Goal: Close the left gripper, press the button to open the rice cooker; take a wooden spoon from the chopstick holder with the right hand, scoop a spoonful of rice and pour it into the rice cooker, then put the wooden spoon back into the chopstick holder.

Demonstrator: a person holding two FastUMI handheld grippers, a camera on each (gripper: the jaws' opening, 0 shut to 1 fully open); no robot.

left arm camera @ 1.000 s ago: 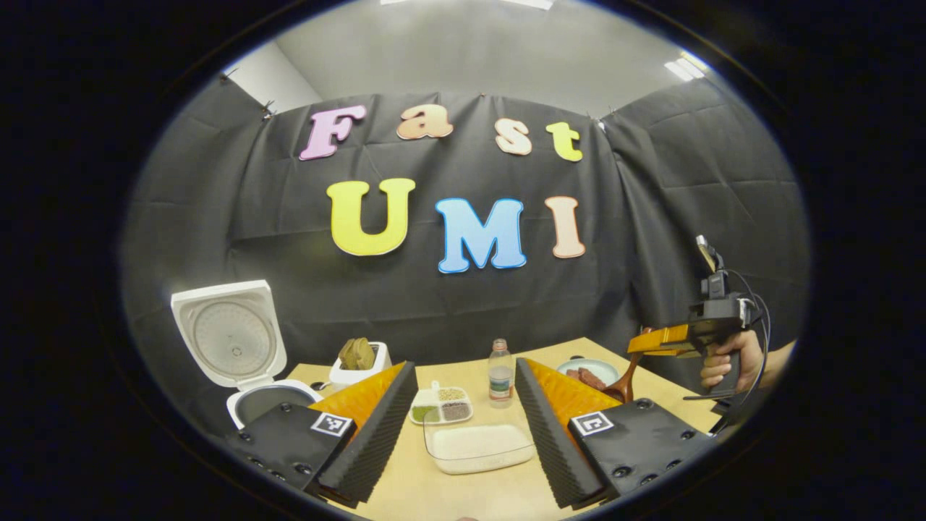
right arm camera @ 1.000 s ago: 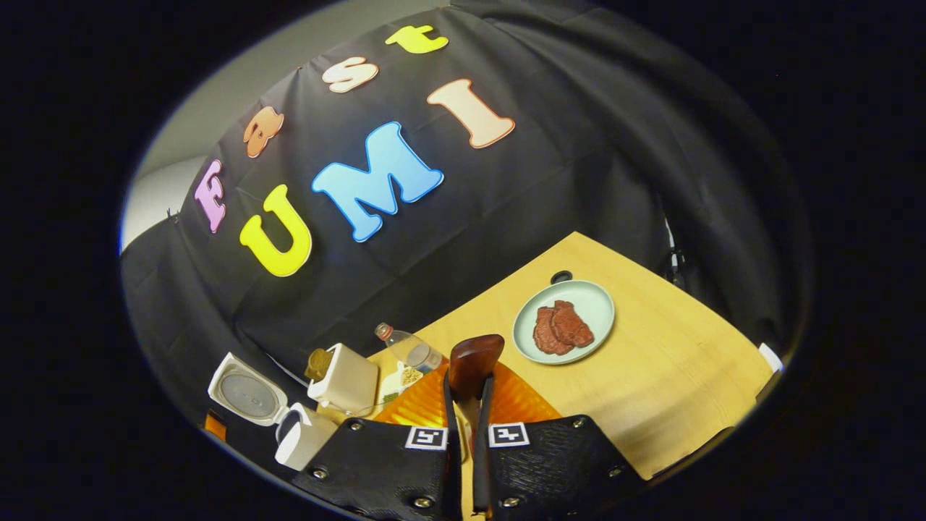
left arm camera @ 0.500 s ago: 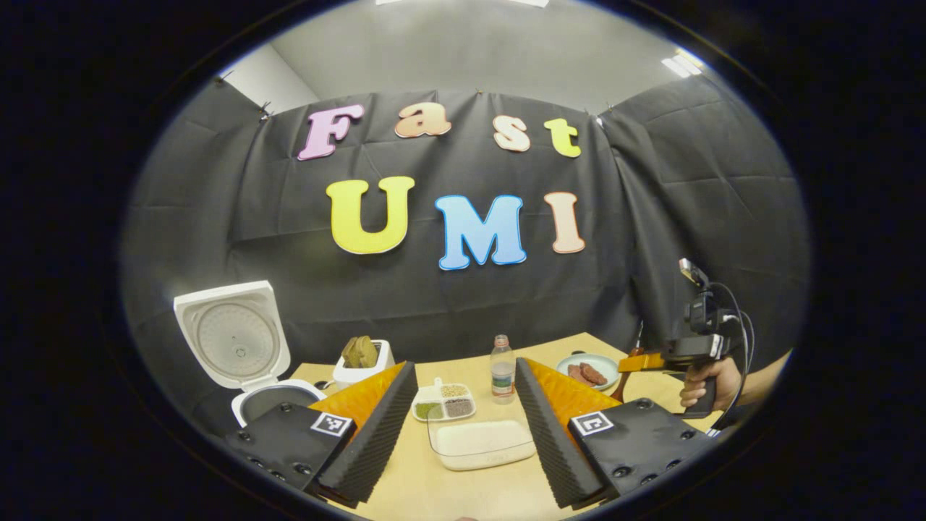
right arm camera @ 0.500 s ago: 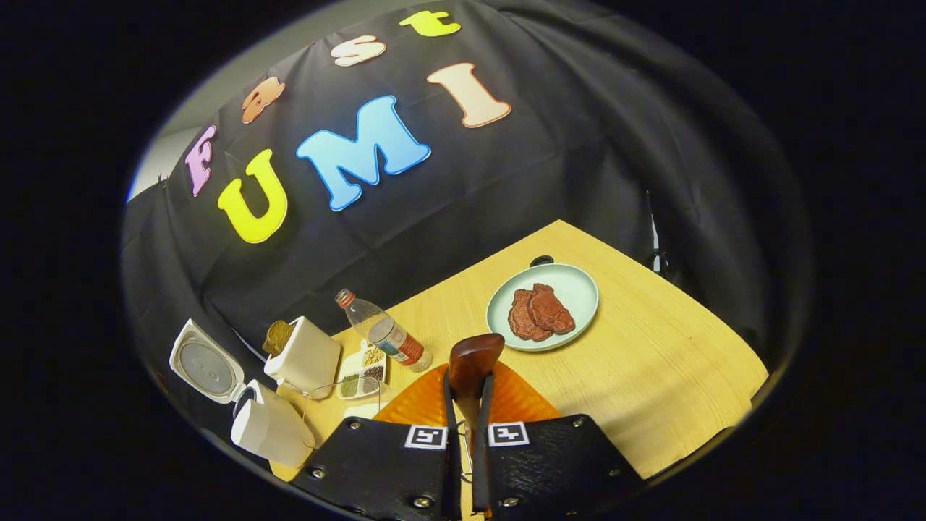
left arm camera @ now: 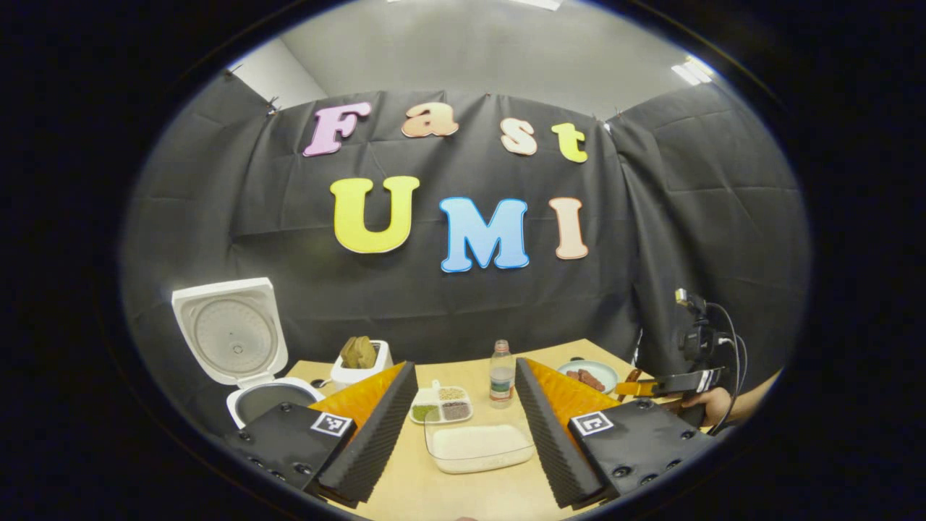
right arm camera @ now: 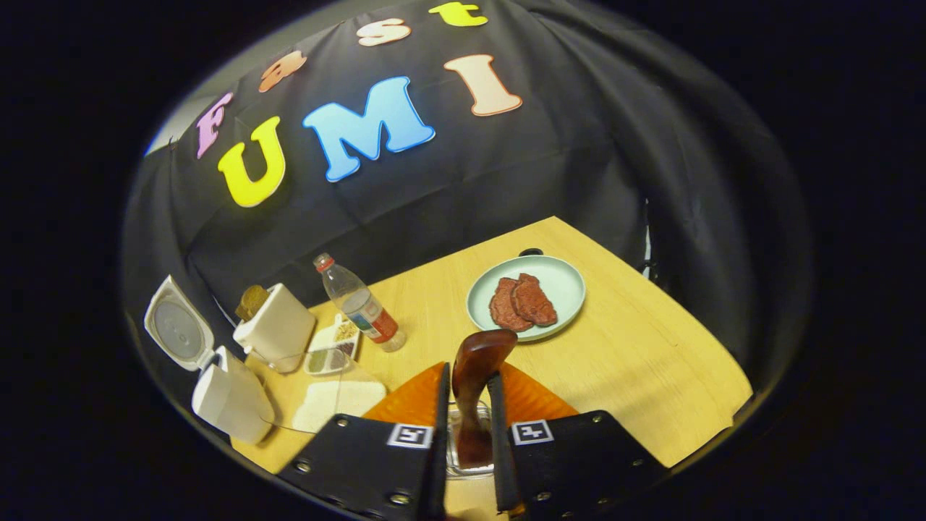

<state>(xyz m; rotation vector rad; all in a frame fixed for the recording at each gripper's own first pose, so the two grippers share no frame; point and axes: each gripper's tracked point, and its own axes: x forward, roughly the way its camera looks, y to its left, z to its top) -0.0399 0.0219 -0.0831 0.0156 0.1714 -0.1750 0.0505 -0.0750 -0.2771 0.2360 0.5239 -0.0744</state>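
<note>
My left gripper (left arm camera: 464, 367) is open and holds nothing, above the clear tub of rice (left arm camera: 481, 447). The white rice cooker (left arm camera: 271, 400) stands at the left with its lid (left arm camera: 226, 333) raised. A white holder (left arm camera: 359, 365) with brown pieces sits beside it. In the right gripper view my right gripper (right arm camera: 469, 373) is shut on the dark wooden spoon (right arm camera: 483, 351), whose bowl points forward over the table. A clear rim (right arm camera: 463, 452) shows under the spoon's lower end. The right gripper (left arm camera: 636, 387) appears low at the far right, held by a hand (left arm camera: 712, 407).
A small divided tray of grains (left arm camera: 441, 404) and a plastic bottle (left arm camera: 500, 374) stand behind the rice tub. A pale green plate with meat slices (right arm camera: 557, 278) lies on the wooden table (right arm camera: 651, 362) near its back right corner. The black cloth wall closes the back.
The right gripper has come down toward the table with the spoon still in it, and its view has tilted to the right. The left gripper has hardly moved.
</note>
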